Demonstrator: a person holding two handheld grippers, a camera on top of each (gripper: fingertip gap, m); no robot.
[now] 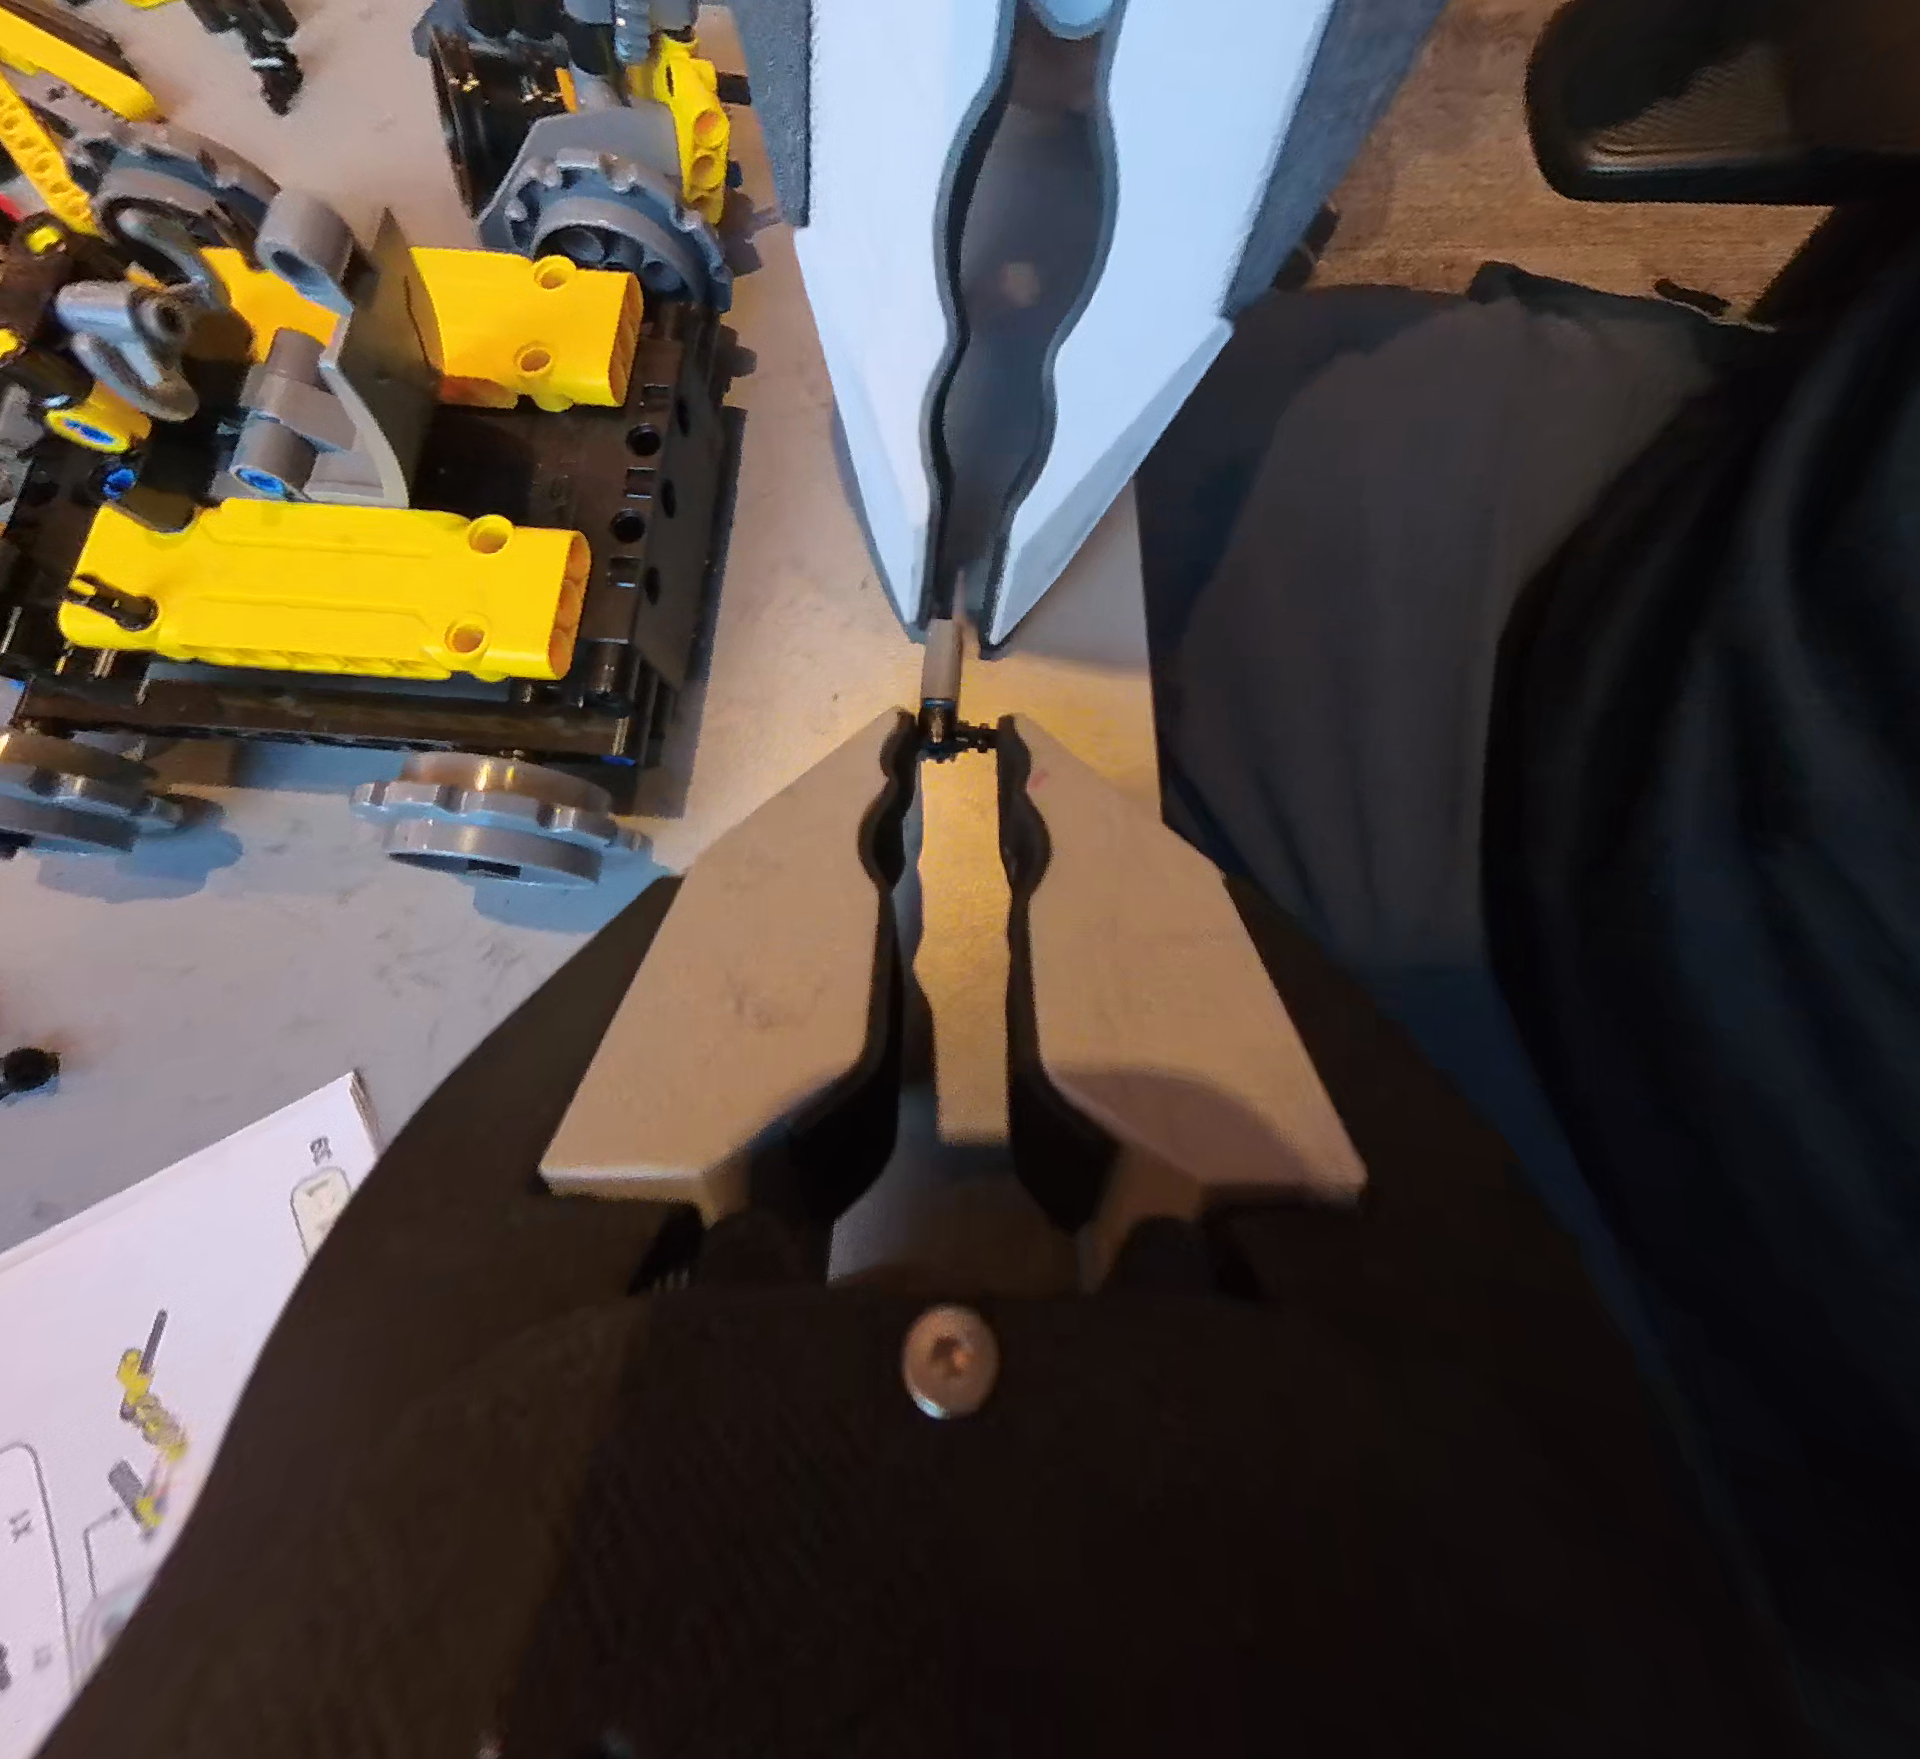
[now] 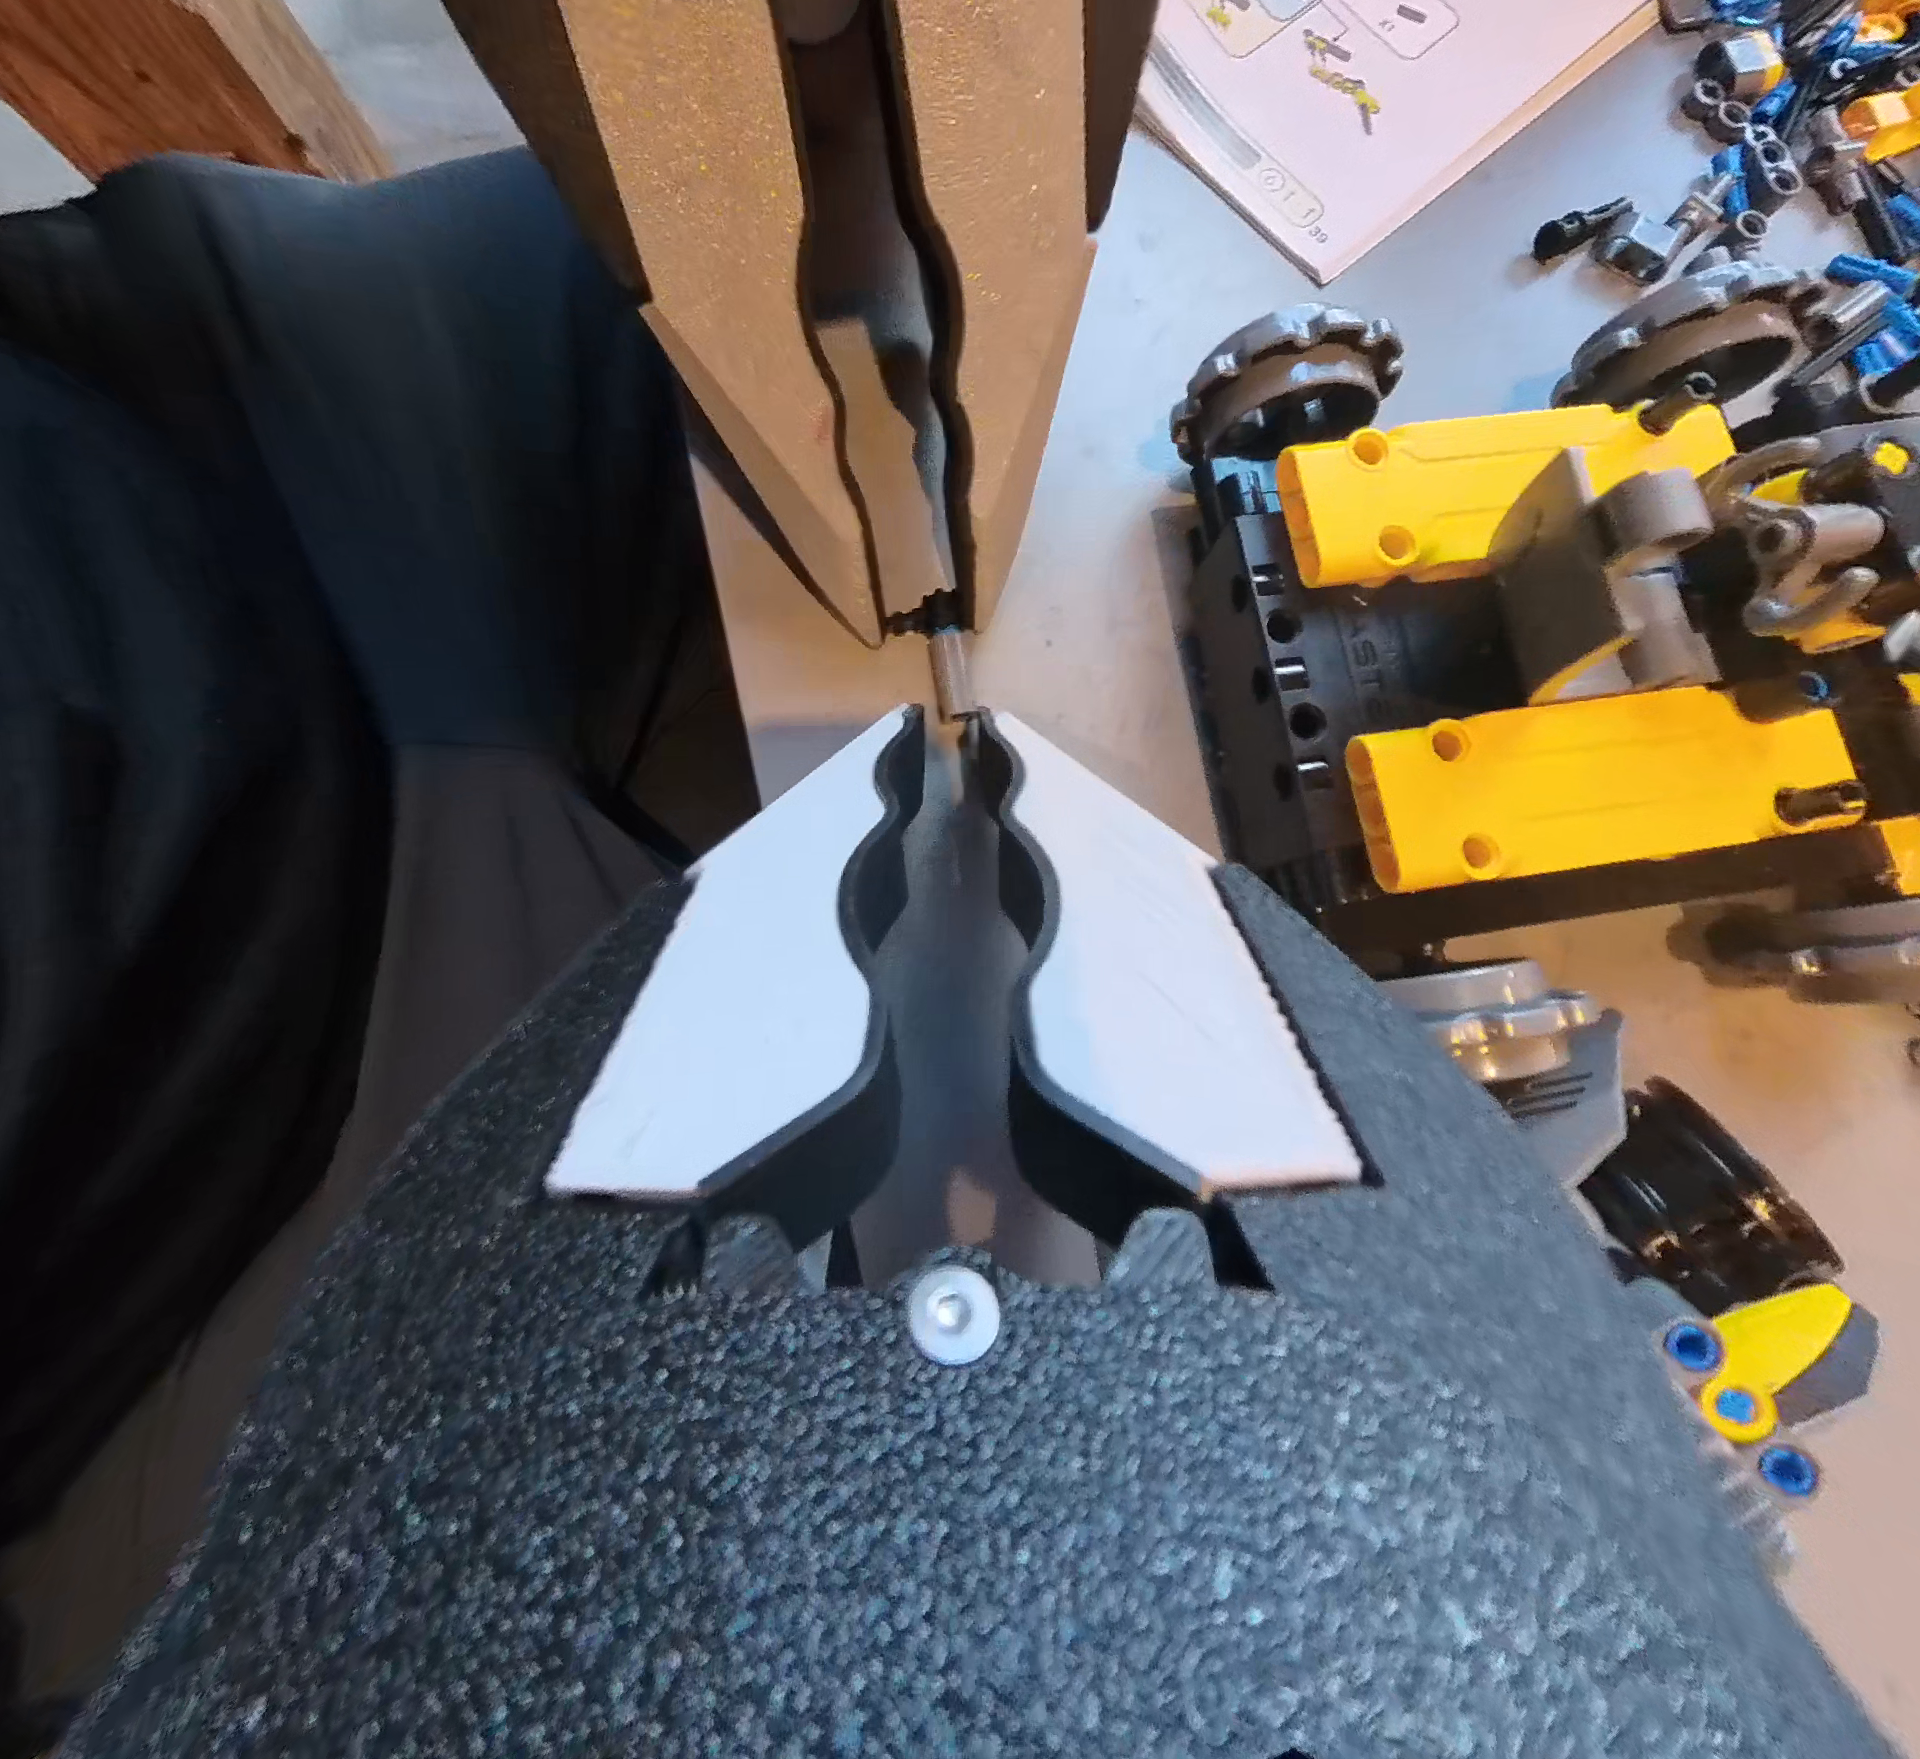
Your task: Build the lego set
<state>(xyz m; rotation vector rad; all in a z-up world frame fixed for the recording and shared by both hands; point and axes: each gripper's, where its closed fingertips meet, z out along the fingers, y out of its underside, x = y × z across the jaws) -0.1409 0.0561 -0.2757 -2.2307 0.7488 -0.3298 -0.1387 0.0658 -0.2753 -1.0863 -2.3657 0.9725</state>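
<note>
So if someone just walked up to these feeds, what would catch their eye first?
Dead centre: the left gripper and right gripper meet tip to tip above the table edge, jaws nearly closed, the left pinching a small black toothed piece, the right a short grey sleeve on a thin axle. Next, the yellow-and-black brick vehicle on the table alongside, with an open instruction booklet nearby.
</note>
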